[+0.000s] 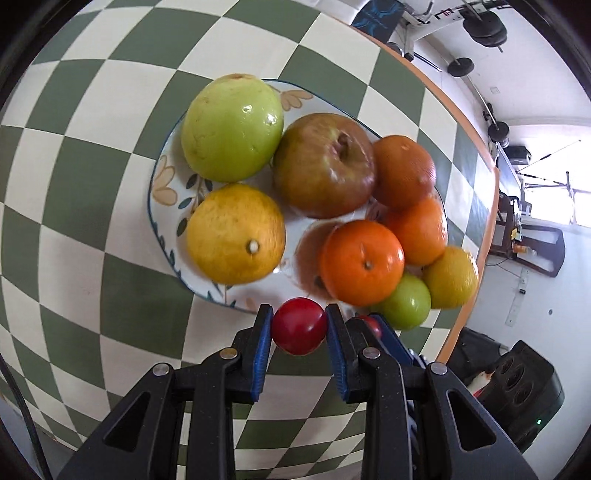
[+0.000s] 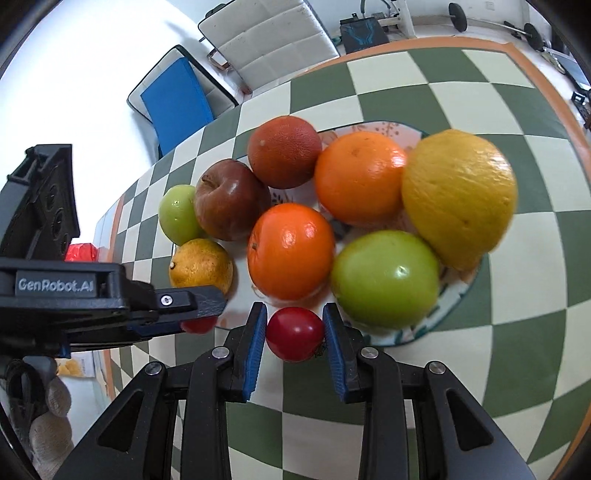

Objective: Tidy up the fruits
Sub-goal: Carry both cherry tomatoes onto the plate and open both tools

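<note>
A flowered plate (image 1: 162,184) (image 2: 456,295) on the checkered table holds a pile of fruit: a big green apple (image 1: 232,127), a brownish red apple (image 1: 325,164) (image 2: 231,199), a yellow lemon (image 1: 236,234) (image 2: 458,195) and several oranges (image 1: 362,262) (image 2: 291,251). My left gripper (image 1: 299,328) is shut on a small red fruit (image 1: 299,326) at the plate's near rim. My right gripper (image 2: 295,336) is shut on another small red fruit (image 2: 295,334), also at the rim. The two grippers are side by side; the left gripper (image 2: 201,323) shows in the right wrist view.
The table's orange edge (image 1: 476,229) runs close to the plate. A white chair (image 2: 273,40) and a blue-cushioned chair (image 2: 177,99) stand beyond the table. Weights and gym gear (image 1: 484,26) sit on the floor. A small green fruit (image 1: 406,301) and a small yellow one (image 1: 450,277) lie at the plate's edge.
</note>
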